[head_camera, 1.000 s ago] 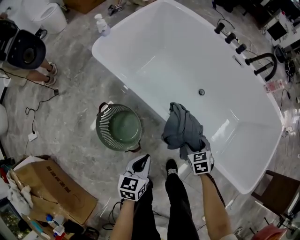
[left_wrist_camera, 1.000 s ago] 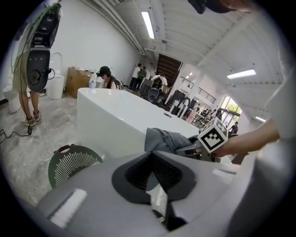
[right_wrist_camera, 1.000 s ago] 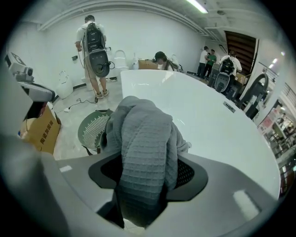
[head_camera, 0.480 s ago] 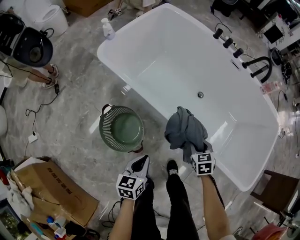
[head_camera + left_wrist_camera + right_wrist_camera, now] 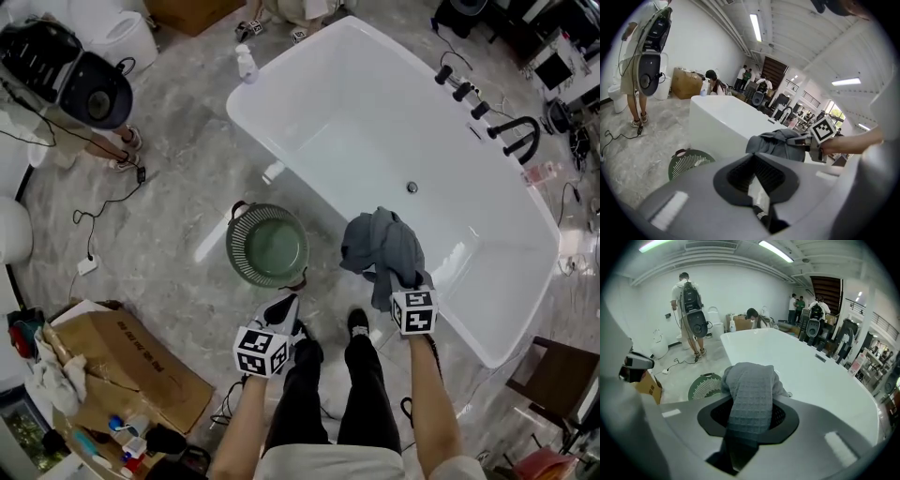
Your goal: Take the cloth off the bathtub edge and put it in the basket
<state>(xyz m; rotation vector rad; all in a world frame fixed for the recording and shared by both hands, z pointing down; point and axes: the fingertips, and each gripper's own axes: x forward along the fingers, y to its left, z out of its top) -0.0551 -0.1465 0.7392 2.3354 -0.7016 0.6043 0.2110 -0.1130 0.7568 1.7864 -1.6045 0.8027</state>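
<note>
A grey waffle-weave cloth [image 5: 380, 246] hangs bunched over the near rim of the white bathtub [image 5: 394, 122], lifted clear of the edge. My right gripper [image 5: 398, 283] is shut on its lower part. The jaws have just been closing with the cloth between them. In the right gripper view the cloth [image 5: 752, 394] drapes out of the right gripper [image 5: 747, 423]. The round green basket [image 5: 239, 246] stands on the floor left of the cloth, beside the tub. My left gripper [image 5: 283, 311] hovers below the basket, shut and empty. The left gripper view shows the cloth [image 5: 776, 143] and the basket [image 5: 689, 161].
A person with a black backpack device [image 5: 70, 84] stands at the upper left. A cable [image 5: 94, 225] trails on the marble floor. A cardboard box [image 5: 122, 375] lies lower left. A soap bottle [image 5: 247, 64] and black taps [image 5: 511, 136] stand by the tub. My legs [image 5: 328, 384] are between the grippers.
My right gripper has risen with the cloth, which now hangs off the tub edge. The left gripper has risen too. The basket sits nearer the picture's middle.
</note>
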